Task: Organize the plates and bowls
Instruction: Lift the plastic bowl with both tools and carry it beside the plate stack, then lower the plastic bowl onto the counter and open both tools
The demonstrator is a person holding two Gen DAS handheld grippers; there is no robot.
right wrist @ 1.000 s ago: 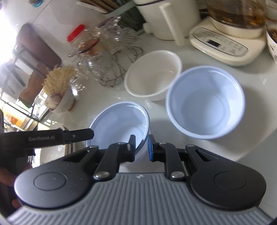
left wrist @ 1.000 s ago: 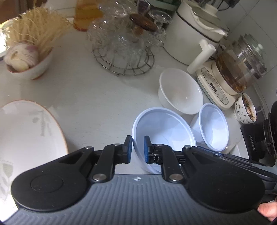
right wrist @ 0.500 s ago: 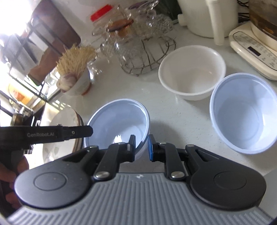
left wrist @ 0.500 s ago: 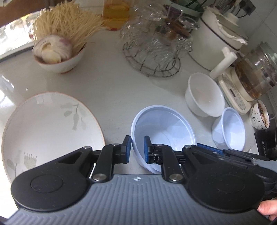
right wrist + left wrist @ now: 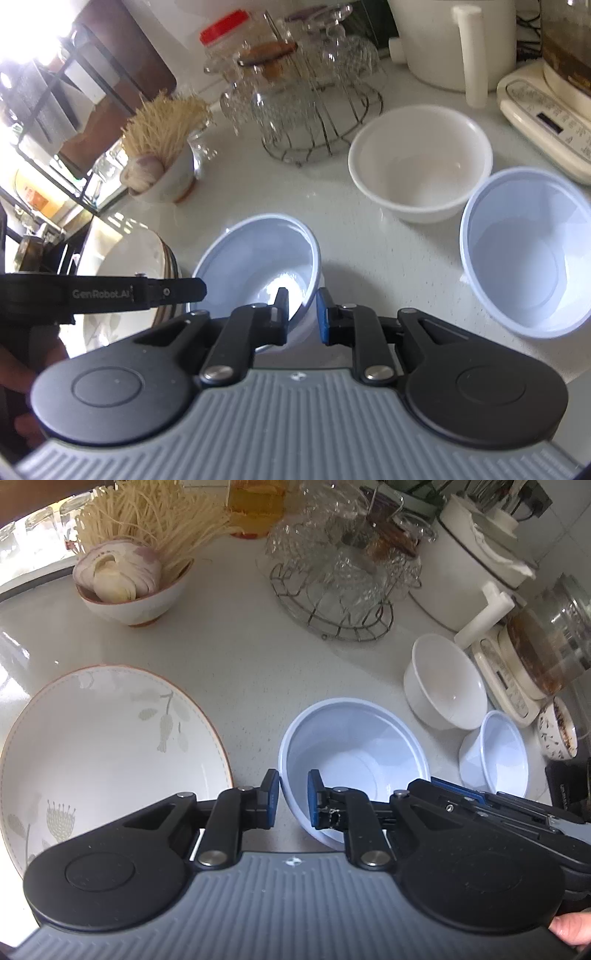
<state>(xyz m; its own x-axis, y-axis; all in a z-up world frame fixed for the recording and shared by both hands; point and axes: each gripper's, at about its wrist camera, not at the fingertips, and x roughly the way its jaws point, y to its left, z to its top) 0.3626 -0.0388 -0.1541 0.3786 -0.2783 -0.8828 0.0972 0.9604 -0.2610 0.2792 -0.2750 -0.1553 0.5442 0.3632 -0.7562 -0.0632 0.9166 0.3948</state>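
left wrist: left gripper [image 5: 293, 794] gripped the near rim of the pale blue bowl [image 5: 354, 753], rim between its fingers, beside the plate [image 5: 103, 746]; keep it level | right wrist: right gripper [image 5: 302, 314] clenched the same bowl's [image 5: 258, 254] opposite rim, wall between pads

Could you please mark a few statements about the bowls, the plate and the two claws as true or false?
1. Both claws grip the same pale blue bowl. True: the left claw and the right claw each pinch its rim.
2. The held bowl is full of noodles. False: it is empty; the dry noodles stand in a bowl with garlic.
3. A floral plate lies left of the held bowl. True.
4. The white bowl is stacked inside the second blue bowl. False: they sit side by side.
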